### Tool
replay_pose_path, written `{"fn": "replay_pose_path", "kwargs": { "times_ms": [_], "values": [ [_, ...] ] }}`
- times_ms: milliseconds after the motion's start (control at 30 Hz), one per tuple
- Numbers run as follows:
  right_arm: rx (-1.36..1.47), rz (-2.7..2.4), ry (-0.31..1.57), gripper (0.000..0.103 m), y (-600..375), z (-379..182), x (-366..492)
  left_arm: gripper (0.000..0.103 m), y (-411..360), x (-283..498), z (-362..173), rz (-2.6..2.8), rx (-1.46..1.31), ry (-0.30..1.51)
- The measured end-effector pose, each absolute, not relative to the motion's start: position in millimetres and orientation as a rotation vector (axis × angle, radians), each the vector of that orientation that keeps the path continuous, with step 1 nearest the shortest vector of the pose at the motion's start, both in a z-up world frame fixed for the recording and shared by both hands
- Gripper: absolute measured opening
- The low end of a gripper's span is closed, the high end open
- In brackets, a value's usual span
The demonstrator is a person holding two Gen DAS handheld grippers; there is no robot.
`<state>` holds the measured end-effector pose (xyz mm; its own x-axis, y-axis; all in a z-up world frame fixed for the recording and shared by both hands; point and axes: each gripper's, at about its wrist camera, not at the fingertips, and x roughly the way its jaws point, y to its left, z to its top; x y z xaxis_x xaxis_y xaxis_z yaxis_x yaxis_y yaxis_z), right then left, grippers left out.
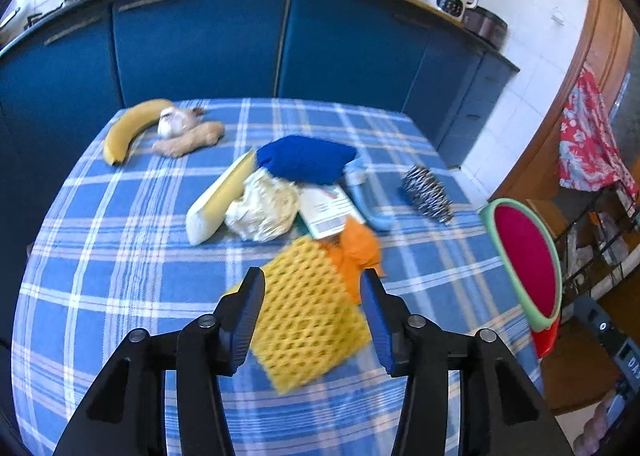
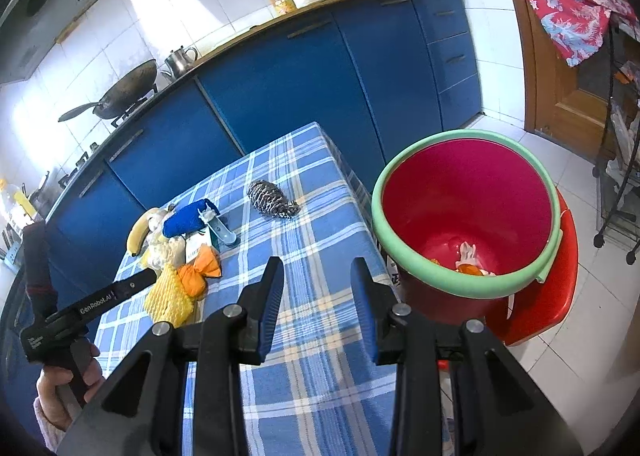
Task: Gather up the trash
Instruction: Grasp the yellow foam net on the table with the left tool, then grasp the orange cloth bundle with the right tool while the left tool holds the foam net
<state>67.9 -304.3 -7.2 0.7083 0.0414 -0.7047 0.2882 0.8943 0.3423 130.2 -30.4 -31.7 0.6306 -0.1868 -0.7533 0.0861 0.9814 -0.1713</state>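
On the blue checked tablecloth point(image 1: 120, 256) lies a pile of trash: a yellow foam net point(image 1: 312, 320), an orange crumpled wrapper point(image 1: 360, 252), a crumpled white paper point(image 1: 264, 212) and a small carton point(image 1: 326, 212). My left gripper point(image 1: 312, 274) is open, and the foam net lies between and under its fingers; the pads do not press it. The right wrist view shows this gripper point(image 2: 148, 280) over the net point(image 2: 168, 296). My right gripper point(image 2: 318, 262) is open and empty above the table's right edge. Beside it stands the red bucket point(image 2: 400, 256) with a green rim and some scraps inside.
A blue cloth point(image 1: 306, 158), a steel scrubber point(image 1: 428, 192), a banana point(image 1: 128, 128), ginger point(image 1: 188, 142) and garlic point(image 1: 172, 122) also lie on the table. The bucket sits on a red stool point(image 2: 540, 308). Blue cabinets point(image 1: 200, 48) stand behind; a metal rack point(image 2: 616, 176) is at the right.
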Motion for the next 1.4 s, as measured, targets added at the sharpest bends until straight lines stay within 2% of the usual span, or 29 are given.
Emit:
{"fn": "replay_pose_path", "kwargs": {
  "times_ms": [633,800,933,1000,1400],
  "values": [
    [0.423,-0.118,0.830,0.037,-283.8,-18.4,82.6,0.051,-15.6,140.8,-71.6,-0.131,-0.176,0.979],
    [0.415,-0.106,0.838,0.037,-276.3,-19.4,84.9,0.031,-15.2,140.5,-74.7,-0.117,-0.150,0.964],
    [0.404,-0.091,0.842,0.037,-268.8,-19.5,86.7,0.021,-13.0,140.6,-74.4,-0.116,-0.143,0.951],
    [0.396,-0.085,0.842,0.037,-265.7,-18.8,87.5,0.009,-12.5,138.9,-72.3,-0.120,-0.144,0.945],
    [0.356,-0.022,0.853,0.037,-238.9,-18.4,103.5,0.009,18.5,114.8,-32.2,-0.131,-0.219,0.837]
  ]
}}
